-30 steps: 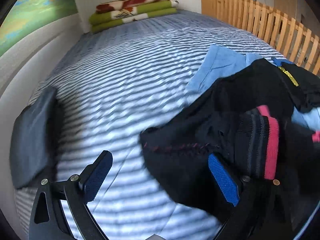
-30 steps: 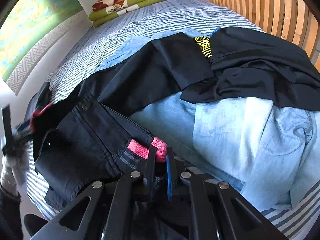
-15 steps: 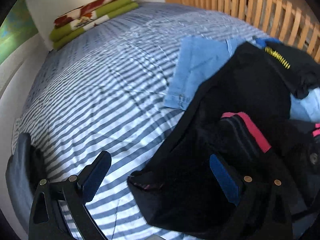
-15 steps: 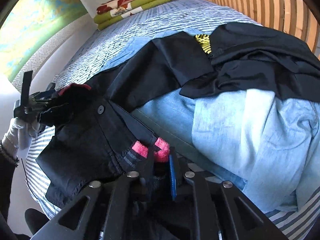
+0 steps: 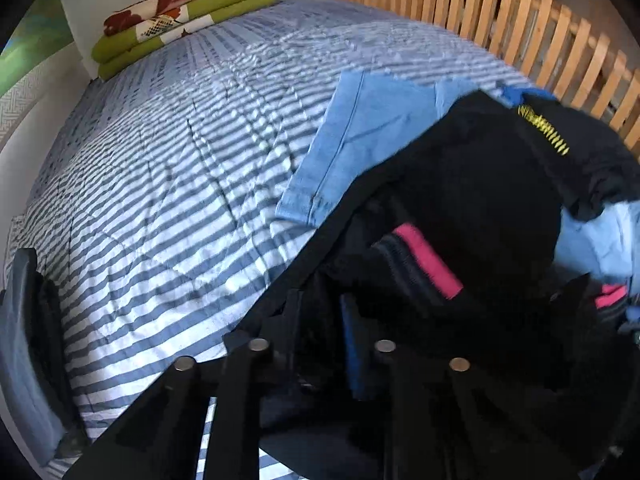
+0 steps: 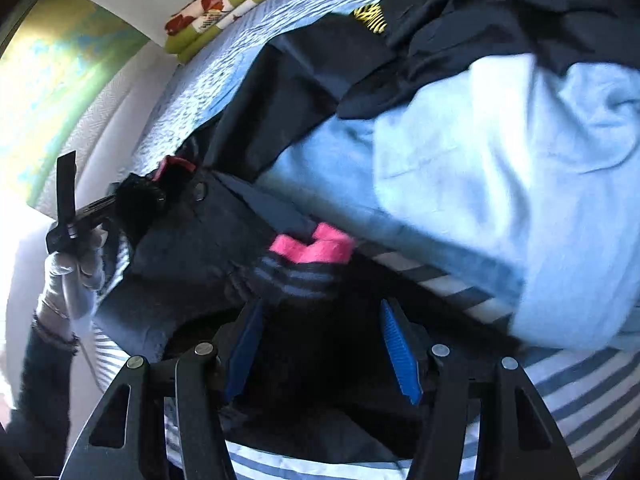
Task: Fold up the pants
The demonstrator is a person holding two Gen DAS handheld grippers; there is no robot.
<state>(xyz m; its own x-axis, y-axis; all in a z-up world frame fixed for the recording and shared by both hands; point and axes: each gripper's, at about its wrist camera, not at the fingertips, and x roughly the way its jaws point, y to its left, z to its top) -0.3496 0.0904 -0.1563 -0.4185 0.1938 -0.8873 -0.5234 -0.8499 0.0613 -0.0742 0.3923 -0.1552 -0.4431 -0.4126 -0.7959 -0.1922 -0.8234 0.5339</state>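
Black pants with a pink-edged waistband lie rumpled at the near right of the striped bed. My left gripper is shut on a black edge of the pants near the waist. The right wrist view shows that same left gripper in a white-gloved hand, with bunched black cloth clamped in it. My right gripper stands open, its blue pads wide apart. The pink waistband sits just beyond the fingertips, with dark cloth of the pants sagging between the jaws.
Light blue jeans and another dark garment with a yellow label are piled over the pants. Folded green and red blankets sit at the far end. A wooden slatted rail runs along the right. A dark grey folded item lies at the near left.
My left gripper has gone from open to shut on the black pants. My right gripper has opened and let go of the pink waistband. The view has tilted.
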